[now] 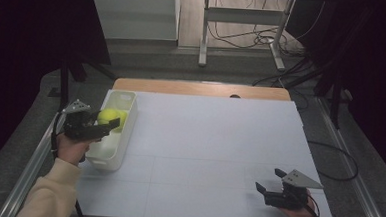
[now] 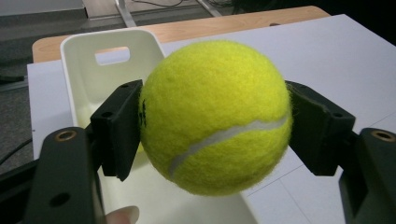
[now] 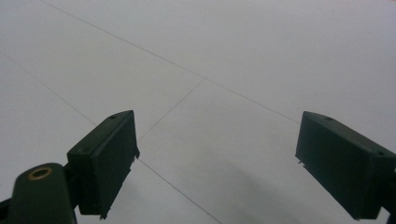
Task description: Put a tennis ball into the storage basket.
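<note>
Tennis ball (image 2: 215, 116) sits clamped between the two jaws of your left gripper (image 1: 107, 124), squeezed at its sides so it hangs clear above the white bin (image 2: 84, 79) rather than resting in it, which looks like a carry over the bin's open top. Your right gripper (image 3: 217, 163) waits well apart from the bin at the near right of the white table (image 1: 219, 140), jaws spread wide and holding nothing.

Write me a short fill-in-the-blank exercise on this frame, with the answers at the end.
1. The left gripper is shut on a yellow tennis ____.
2. The ball is held above a ____ plastic bin.
3. The right gripper has its jaws ____ with nothing between them.

Missing words: ball; white; open
</note>
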The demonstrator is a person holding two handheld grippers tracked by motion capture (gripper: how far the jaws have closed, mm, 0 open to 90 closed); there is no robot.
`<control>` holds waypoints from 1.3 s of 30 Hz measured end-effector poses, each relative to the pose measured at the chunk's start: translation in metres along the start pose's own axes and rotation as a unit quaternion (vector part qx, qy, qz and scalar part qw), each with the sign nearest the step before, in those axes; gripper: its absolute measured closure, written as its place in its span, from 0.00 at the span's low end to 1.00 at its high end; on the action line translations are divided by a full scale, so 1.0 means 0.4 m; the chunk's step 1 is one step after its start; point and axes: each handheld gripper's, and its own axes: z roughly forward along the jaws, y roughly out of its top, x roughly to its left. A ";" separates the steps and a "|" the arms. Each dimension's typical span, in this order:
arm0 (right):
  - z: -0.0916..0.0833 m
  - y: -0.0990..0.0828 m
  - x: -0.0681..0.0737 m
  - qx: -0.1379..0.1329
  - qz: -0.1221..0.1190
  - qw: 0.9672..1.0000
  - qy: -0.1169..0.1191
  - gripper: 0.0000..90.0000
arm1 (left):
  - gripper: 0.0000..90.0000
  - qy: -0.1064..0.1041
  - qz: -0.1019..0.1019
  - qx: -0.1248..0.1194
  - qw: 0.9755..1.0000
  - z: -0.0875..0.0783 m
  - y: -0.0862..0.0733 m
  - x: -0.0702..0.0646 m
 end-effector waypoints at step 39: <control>0.001 0.000 -0.001 0.001 -0.001 1.000 0.000 0.15 | 0.30 0.021 -0.007 0.121 0.992 0.067 -0.023 0.046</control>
